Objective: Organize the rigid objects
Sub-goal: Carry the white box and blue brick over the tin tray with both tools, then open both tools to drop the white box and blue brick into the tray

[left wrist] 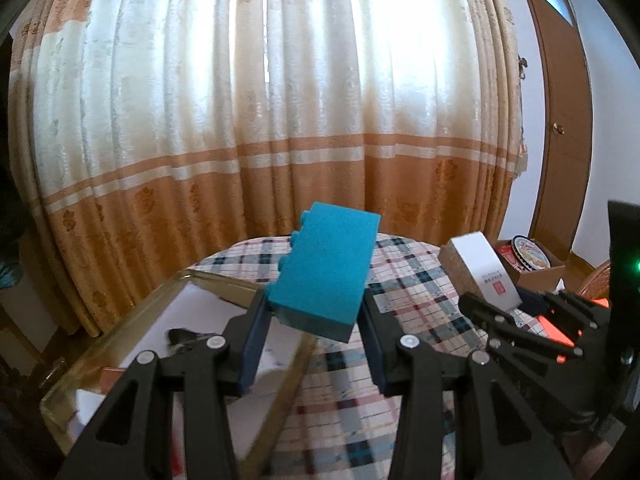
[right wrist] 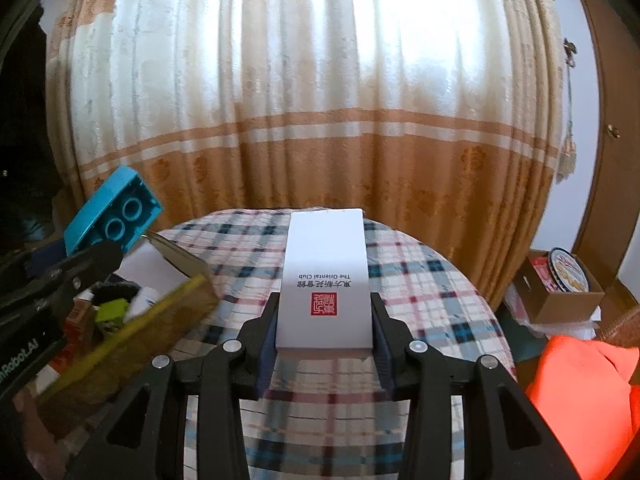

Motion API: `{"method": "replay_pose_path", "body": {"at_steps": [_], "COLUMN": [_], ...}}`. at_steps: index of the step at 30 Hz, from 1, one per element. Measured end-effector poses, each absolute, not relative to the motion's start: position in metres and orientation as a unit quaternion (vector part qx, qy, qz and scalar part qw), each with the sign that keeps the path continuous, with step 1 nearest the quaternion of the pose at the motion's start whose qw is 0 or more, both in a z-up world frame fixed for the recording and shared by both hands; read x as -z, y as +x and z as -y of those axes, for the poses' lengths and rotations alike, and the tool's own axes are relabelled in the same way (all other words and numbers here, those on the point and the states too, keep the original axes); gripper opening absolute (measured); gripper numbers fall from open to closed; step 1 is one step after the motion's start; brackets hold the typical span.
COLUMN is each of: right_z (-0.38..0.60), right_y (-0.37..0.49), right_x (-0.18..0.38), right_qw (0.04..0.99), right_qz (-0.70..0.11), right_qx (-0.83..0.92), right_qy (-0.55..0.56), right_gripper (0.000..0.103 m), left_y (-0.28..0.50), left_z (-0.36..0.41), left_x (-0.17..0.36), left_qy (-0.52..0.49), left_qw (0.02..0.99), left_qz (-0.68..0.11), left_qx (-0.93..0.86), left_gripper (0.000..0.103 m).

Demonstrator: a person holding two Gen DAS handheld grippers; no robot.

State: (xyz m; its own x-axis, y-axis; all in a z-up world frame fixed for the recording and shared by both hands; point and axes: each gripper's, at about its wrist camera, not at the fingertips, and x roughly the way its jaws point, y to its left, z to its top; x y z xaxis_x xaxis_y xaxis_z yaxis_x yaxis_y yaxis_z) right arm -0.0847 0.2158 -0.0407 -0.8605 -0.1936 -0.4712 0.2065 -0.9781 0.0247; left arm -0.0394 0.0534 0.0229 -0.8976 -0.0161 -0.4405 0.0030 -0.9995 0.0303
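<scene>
My left gripper (left wrist: pixel 314 320) is shut on a big teal toy brick (left wrist: pixel 326 268) and holds it tilted above the edge of a gold-rimmed box (left wrist: pixel 168 292). The brick also shows in the right wrist view (right wrist: pixel 112 212), with its hollow underside in sight. My right gripper (right wrist: pixel 325 332) is shut on a white box with a red seal (right wrist: pixel 326 276) and holds it above the plaid table (right wrist: pixel 420 280). That white box shows at the right in the left wrist view (left wrist: pixel 480 276).
The gold-rimmed box (right wrist: pixel 132 332) at the left holds several small items. A cardboard box with a round tin (right wrist: pixel 560 280) stands on the floor at the right. An orange cloth (right wrist: pixel 580 392) lies at the lower right. A curtain hangs behind the table.
</scene>
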Motion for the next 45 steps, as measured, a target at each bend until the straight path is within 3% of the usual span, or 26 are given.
{"method": "replay_pose_path", "body": {"at_steps": [8,16,24,26,27,28,30,33,36,45], "right_z": [-0.149,-0.070,-0.025,-0.022,-0.022,-0.024,-0.028,-0.032,-0.034,-0.038], "right_y": [-0.087,-0.088,-0.076,-0.076,-0.076,-0.074,-0.071,-0.067,-0.066,-0.061], "right_x": [0.023,0.036,0.053,0.056,0.058,0.058,0.058,0.053,0.049,0.038], "right_qw": [0.190,0.280,0.318,0.330,0.334,0.337,0.338,0.327,0.320,0.316], "right_qz": [-0.040,-0.072,-0.109,-0.109,-0.106,-0.102,-0.096,-0.102,-0.102,-0.100], "right_qx": [0.952,0.918,0.893,0.885,0.883,0.883,0.884,0.890,0.894,0.899], "right_qy": [0.236,0.272,0.298,0.309,0.313,0.312,0.309,0.301,0.297,0.286], "right_gripper": [0.044,0.044,0.044,0.049,0.060,0.067,0.068,0.069,0.071,0.072], "left_y": [-0.020,-0.018,-0.022,-0.024,-0.023,-0.023,-0.021,-0.020,-0.018,-0.016], "left_z": [0.002,0.068,0.090,0.089,0.088,0.088,0.088,0.089,0.089,0.098], "left_x": [-0.034,-0.011,-0.002,0.000,-0.001,-0.001,-0.004,-0.007,-0.010,-0.017], "left_qy": [0.256,0.319,0.341,0.349,0.348,0.347,0.343,0.341,0.344,0.355], "left_qw": [0.073,0.155,0.160,0.156,0.157,0.159,0.165,0.160,0.165,0.183], "left_qz": [0.021,-0.004,-0.029,-0.031,-0.032,-0.032,-0.031,-0.034,-0.032,-0.040], "left_qx": [0.964,0.935,0.926,0.923,0.924,0.924,0.924,0.926,0.924,0.916], "left_gripper": [0.043,0.043,0.043,0.046,0.053,0.069,0.084,0.087,0.098,0.102]}}
